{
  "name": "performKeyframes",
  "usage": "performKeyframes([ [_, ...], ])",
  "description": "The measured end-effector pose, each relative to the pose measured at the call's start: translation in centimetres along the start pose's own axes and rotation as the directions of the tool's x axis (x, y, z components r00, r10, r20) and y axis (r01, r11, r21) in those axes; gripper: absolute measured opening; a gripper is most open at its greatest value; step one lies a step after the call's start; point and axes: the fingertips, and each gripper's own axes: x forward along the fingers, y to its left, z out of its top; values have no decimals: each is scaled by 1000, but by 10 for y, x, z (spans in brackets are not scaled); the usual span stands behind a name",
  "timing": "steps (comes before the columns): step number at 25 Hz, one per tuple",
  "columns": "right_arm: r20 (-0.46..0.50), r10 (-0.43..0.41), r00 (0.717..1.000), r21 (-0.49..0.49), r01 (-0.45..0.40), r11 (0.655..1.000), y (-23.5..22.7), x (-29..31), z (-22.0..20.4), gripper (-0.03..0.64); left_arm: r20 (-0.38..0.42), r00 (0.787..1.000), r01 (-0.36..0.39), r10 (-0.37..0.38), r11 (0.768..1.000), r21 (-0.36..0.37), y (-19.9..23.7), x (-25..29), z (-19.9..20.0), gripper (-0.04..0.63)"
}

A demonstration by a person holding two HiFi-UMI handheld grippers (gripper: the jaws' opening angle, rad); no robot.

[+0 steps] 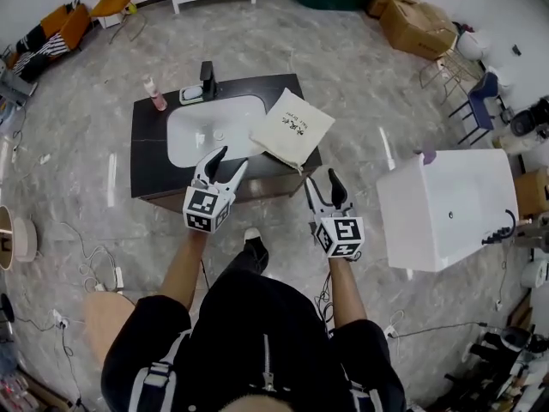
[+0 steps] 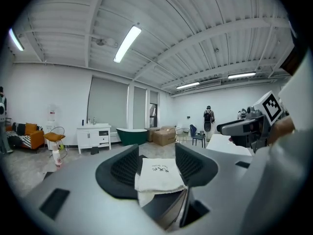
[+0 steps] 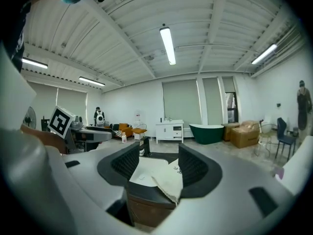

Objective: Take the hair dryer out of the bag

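Note:
A cream cloth bag (image 1: 292, 127) with dark print lies flat on the right end of a dark vanity counter (image 1: 153, 157), its corner hanging over the front edge. No hair dryer shows anywhere. My left gripper (image 1: 230, 160) is open, its tips over the counter's front edge just left of the bag. My right gripper (image 1: 321, 180) is open too, short of the counter and below the bag's right corner. In the left gripper view the bag (image 2: 159, 174) lies ahead between the open jaws of that gripper (image 2: 157, 155), untouched. The right gripper view frames the bag (image 3: 164, 177) the same way.
A white sink basin (image 1: 210, 127) fills the counter's middle, with a black faucet (image 1: 208, 79), a soap dish (image 1: 190, 95) and a pink bottle (image 1: 156, 93) behind it. A white tub (image 1: 450, 209) stands to the right. Cardboard boxes (image 1: 418, 26) sit far back.

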Motion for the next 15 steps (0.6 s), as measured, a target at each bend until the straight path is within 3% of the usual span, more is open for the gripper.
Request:
performKeyframes([
  [7,-36,29,999,-28,-30,999,-19,86,13,249,-5,1000,-28,28,999,-24,64,59,2,239],
  [15,-69,75,995,-87,-81,993,-17,143,21,250,-20,997,-73,71,995,-65,105,77,-10,239],
])
